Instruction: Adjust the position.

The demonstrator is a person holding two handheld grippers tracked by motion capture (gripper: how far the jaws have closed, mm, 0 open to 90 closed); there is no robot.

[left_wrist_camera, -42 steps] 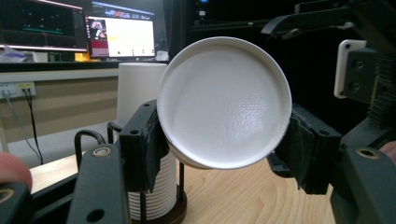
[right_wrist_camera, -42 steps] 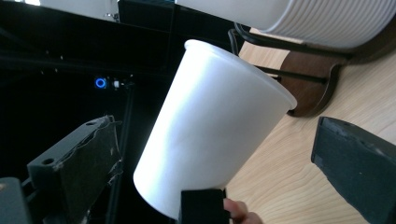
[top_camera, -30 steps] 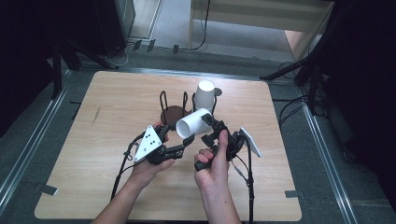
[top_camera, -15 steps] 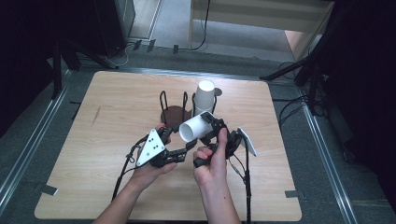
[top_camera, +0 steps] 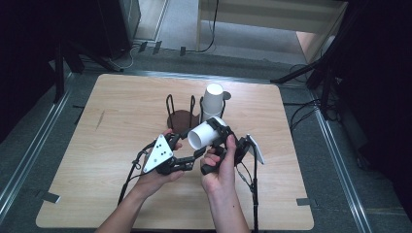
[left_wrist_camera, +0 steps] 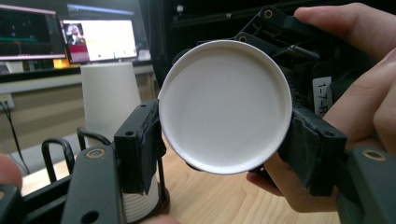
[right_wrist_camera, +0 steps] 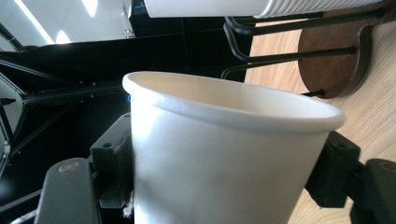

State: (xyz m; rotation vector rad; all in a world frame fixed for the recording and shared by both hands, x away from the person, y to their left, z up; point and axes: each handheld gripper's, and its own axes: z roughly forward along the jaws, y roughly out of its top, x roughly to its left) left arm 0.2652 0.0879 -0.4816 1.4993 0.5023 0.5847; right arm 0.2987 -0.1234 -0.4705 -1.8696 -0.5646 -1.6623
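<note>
The white paper cup [top_camera: 206,135] lies on its side in the air above the surface [top_camera: 107,126], between both grippers, just in front of the rack. The right gripper [top_camera: 222,141] has just been closing its fingers, which now clamp the cup's wall; a second ago they stood wide. The left gripper [top_camera: 197,154] has just eased its fingers slightly, yet they flank the cup's base [left_wrist_camera: 225,106], touching. Behind stand a wire cup rack [top_camera: 180,112] and a stack of upturned cups [top_camera: 213,101]. A label [left_wrist_camera: 322,95] on the right gripper reads "1-7-R".
</note>
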